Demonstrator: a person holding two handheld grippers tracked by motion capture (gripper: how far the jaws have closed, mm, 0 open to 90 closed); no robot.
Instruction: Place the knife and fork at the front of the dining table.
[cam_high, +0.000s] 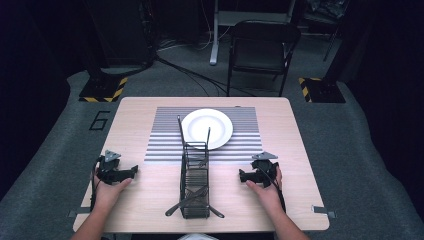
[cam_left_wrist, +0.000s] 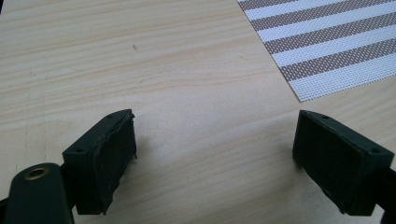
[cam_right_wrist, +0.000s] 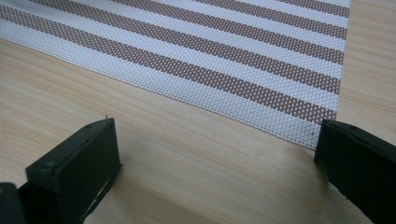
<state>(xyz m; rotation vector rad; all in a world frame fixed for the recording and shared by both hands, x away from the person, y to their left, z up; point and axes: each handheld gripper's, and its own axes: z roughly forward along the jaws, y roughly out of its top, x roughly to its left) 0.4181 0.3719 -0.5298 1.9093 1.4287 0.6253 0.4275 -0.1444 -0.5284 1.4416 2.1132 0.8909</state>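
High view: a wooden table carries a striped placemat at its far middle, with a white plate lying on the mat. A black wire rack stands along the table's centre line, its far end on the mat's near edge just beside the plate and its near end close to the person's edge of the table. The left gripper rests on the bare wood to the rack's left, well apart from it, held by the left hand. The right gripper rests to the rack's right, held by the right hand, and points toward the rack.

Left gripper view: the jaws are spread wide over bare wood with nothing between them; a corner of the placemat lies ahead.

Right gripper view: the jaws are likewise spread wide and empty, with the placemat edge just beyond them.
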